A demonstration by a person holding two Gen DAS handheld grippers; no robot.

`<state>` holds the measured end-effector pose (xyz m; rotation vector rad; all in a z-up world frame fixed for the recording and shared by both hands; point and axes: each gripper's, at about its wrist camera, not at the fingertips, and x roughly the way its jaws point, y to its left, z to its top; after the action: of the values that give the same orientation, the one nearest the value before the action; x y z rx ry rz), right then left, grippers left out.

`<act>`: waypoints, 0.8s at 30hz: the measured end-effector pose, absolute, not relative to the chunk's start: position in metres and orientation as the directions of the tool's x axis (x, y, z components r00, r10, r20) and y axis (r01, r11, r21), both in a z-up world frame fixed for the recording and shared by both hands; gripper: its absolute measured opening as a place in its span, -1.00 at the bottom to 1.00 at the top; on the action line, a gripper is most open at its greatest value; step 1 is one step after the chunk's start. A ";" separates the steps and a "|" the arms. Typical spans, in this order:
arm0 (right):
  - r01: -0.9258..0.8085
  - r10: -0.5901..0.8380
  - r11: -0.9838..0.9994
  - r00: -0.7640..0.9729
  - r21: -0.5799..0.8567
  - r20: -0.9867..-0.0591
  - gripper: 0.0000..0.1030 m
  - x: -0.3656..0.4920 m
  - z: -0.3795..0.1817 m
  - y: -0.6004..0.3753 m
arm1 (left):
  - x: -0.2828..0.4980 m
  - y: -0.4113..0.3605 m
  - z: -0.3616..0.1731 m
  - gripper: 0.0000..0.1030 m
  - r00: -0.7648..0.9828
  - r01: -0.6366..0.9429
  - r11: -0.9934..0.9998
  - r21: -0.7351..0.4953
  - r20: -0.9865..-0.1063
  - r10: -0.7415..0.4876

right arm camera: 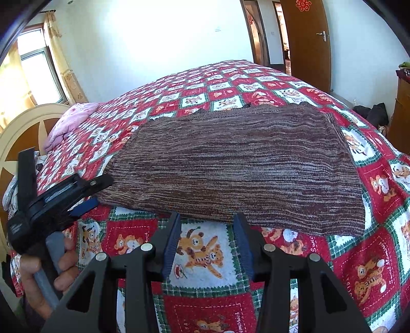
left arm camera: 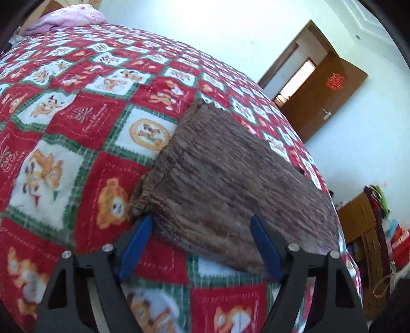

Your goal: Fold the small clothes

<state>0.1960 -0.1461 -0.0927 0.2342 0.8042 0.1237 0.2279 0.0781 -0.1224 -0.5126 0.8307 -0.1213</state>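
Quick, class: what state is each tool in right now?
Left tool: open, the brown knit garment's edge between its fingers, not gripped.
Right tool: open at the garment's near edge, holding nothing.

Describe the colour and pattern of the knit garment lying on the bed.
The knit garment is mottled brown with fine pale streaks, like marled yarn. The right wrist view shows it best.

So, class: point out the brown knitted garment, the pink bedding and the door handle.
Brown knitted garment [right arm camera: 243, 166]: right wrist view, middle of its flat top face.
Pink bedding [left arm camera: 74, 19]: left wrist view, centre of the bundle.
Door handle [right arm camera: 323, 35]: right wrist view, metal lever.
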 end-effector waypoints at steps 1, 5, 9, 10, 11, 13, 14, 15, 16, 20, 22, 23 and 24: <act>-0.020 0.198 0.967 0.688 0.255 -0.698 -0.13 0.195 -0.093 -0.147 | 0.232 0.076 -0.121 0.57 0.683 -0.098 0.872 -0.480 -0.670 -0.291; -0.008 0.192 0.967 0.687 0.256 -0.701 -0.13 0.194 -0.095 -0.153 | 0.241 0.074 -0.112 -0.30 0.702 -0.077 0.842 -0.533 -0.629 -0.334; 0.009 0.187 0.965 0.682 0.263 -0.707 -0.13 0.194 -0.097 -0.159 | 0.235 0.085 -0.115 -0.24 0.697 -0.091 0.838 -0.538 -0.635 -0.332; 0.010 0.189 0.963 0.682 0.268 -0.706 -0.13 0.195 -0.097 -0.161 | 0.229 0.090 -0.120 -0.04 0.693 -0.113 0.833 -0.542 -0.644 -0.325; 0.010 0.190 0.963 0.682 0.270 -0.706 -0.13 0.195 -0.097 -0.161 | 0.225 0.094 -0.124 0.09 0.691 -0.133 0.829 -0.544 -0.650 -0.316; 0.012 0.190 0.963 0.683 0.271 -0.706 -0.13 0.196 -0.098 -0.161 | 0.213 0.100 -0.130 0.09 0.708 -0.126 0.797 -0.591 -0.616 -0.345; 0.013 0.191 0.962 0.681 0.272 -0.707 -0.13 0.197 -0.099 -0.161 | 0.208 0.101 -0.130 0.09 0.714 -0.129 0.793 -0.595 -0.611 -0.342; 0.011 0.195 0.961 0.677 0.275 -0.710 -0.13 0.198 -0.100 -0.160 | 0.205 0.100 -0.130 0.09 0.713 -0.135 0.798 -0.587 -0.617 -0.333; 0.008 0.199 0.961 0.673 0.275 -0.712 -0.13 0.200 -0.101 -0.159 | 0.201 0.098 -0.129 0.09 0.714 -0.147 0.806 -0.573 -0.625 -0.315; -0.010 0.211 0.962 0.664 0.273 -0.718 -0.13 0.203 -0.103 -0.154 | 0.207 0.090 -0.128 0.41 0.723 -0.147 0.815 -0.560 -0.623 -0.297; -0.017 0.211 0.963 0.668 0.269 -0.713 -0.13 0.202 -0.101 -0.153 | 0.219 0.089 -0.128 0.57 0.732 -0.159 0.807 -0.568 -0.617 -0.290; -0.019 0.211 0.963 0.670 0.268 -0.712 -0.13 0.201 -0.100 -0.153 | 0.227 0.089 -0.127 0.62 0.736 -0.165 0.802 -0.574 -0.613 -0.288; -0.020 0.211 0.963 0.671 0.268 -0.710 -0.13 0.201 -0.100 -0.154 | 0.236 0.089 -0.126 0.62 0.741 -0.178 0.795 -0.580 -0.611 -0.279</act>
<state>0.2007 -0.1538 -0.0996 0.2468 0.8267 0.1315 0.2365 0.0894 -0.1257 -0.6656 0.7484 -0.0599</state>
